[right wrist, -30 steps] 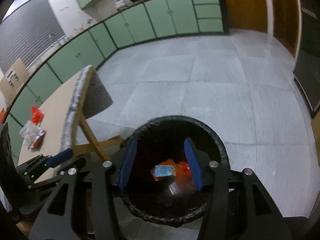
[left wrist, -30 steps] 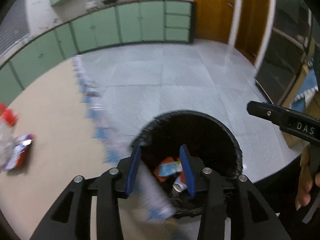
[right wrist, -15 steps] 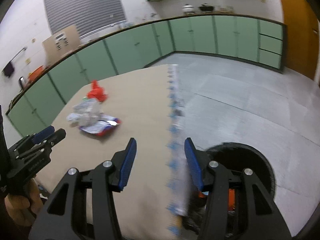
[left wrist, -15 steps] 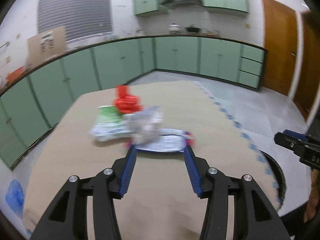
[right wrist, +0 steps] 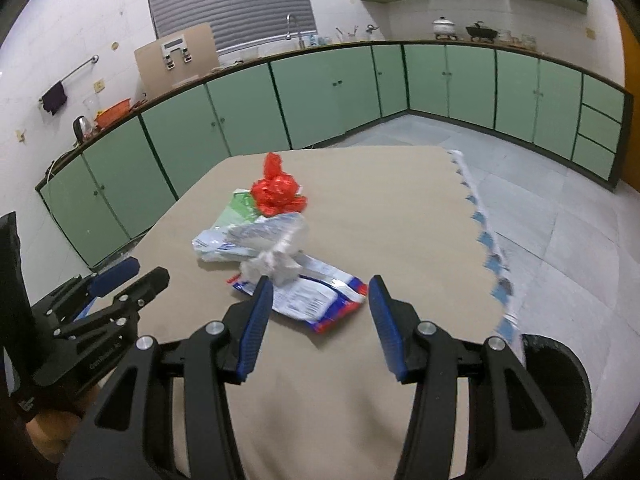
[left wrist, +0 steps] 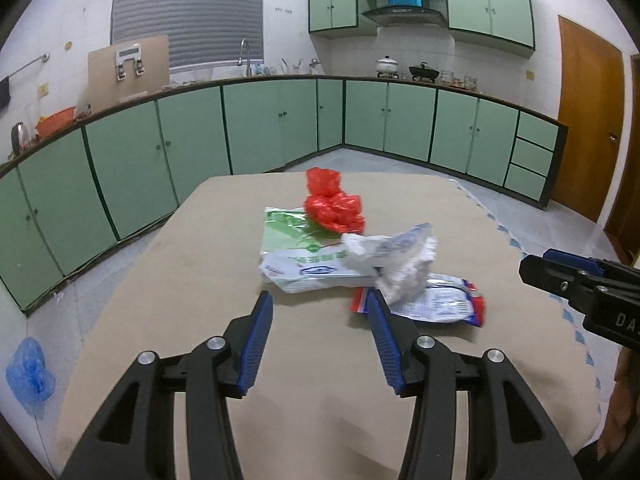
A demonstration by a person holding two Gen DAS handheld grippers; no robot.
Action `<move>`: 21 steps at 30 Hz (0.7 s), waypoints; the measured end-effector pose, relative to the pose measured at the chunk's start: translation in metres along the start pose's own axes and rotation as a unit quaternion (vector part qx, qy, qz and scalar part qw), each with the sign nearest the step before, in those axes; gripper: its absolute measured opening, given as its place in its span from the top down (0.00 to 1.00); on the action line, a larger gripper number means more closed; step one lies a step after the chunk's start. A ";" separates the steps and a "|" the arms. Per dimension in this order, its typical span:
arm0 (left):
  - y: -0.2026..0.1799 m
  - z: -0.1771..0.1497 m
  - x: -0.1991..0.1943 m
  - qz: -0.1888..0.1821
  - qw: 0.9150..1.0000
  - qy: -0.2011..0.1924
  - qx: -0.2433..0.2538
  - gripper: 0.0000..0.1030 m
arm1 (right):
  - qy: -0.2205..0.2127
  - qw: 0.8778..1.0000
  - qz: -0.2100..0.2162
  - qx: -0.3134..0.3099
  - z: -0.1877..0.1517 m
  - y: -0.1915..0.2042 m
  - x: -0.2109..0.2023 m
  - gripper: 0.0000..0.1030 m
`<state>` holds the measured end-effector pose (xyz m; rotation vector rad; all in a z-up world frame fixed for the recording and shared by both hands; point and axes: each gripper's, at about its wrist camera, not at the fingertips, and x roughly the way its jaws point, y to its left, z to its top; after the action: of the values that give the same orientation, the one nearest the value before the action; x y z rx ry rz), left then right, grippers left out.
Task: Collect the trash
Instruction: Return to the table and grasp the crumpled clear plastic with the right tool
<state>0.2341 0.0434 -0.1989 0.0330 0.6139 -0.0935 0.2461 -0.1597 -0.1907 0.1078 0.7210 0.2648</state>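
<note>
While both the left gripper [left wrist: 320,306] and right gripper [right wrist: 320,290] hang spread and empty, four pieces wait on the table [right wrist: 400,208]: red bag [right wrist: 278,194], green-white packet [left wrist: 296,258], crumpled plastic [left wrist: 394,256], red-blue wrapper [right wrist: 320,300]; black bin [right wrist: 560,384] stands beside

Red, green, white and blue litter showing on a tan table [left wrist: 192,300]

A red bag [left wrist: 334,206] is glowing beside a green-and-white packet [left wrist: 296,256]; a white, blue-printed, red-edged wrapper [right wrist: 316,298] is lying nearby; mint cabinets [left wrist: 272,124] are lining the walls.
</note>
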 end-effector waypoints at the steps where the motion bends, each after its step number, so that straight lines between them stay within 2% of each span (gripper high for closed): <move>1: 0.005 0.000 0.001 0.001 1.000 -0.002 -0.002 0.53 | 0.002 1.000 0.000 -0.003 0.002 0.004 0.006 0.52; 3: 0.015 0.002 0.002 -0.002 1.000 -0.006 -0.006 0.53 | 0.006 1.000 0.002 -0.005 0.005 0.010 0.018 0.52; 8: 0.026 0.005 0.010 -0.013 1.000 -0.007 -0.005 0.67 | 0.009 1.000 0.007 -0.013 0.014 0.029 0.051 0.52; 16: 0.039 0.004 0.020 -0.015 1.000 -0.002 -0.008 0.67 | 0.022 1.000 0.013 -0.019 0.024 0.046 0.095 0.55; 20: 0.040 0.002 0.020 -0.017 1.000 0.000 -0.007 0.67 | 0.028 0.999 0.021 -0.030 0.021 0.047 0.099 0.81; 21: 0.039 0.001 0.020 -0.018 1.000 0.000 -0.007 0.67 | 0.027 0.999 0.021 -0.033 0.020 0.047 0.098 0.85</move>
<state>0.2552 0.0802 -0.2097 0.0089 0.6152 -0.1234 0.3205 -0.0880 -0.2292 0.0528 0.7628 0.3322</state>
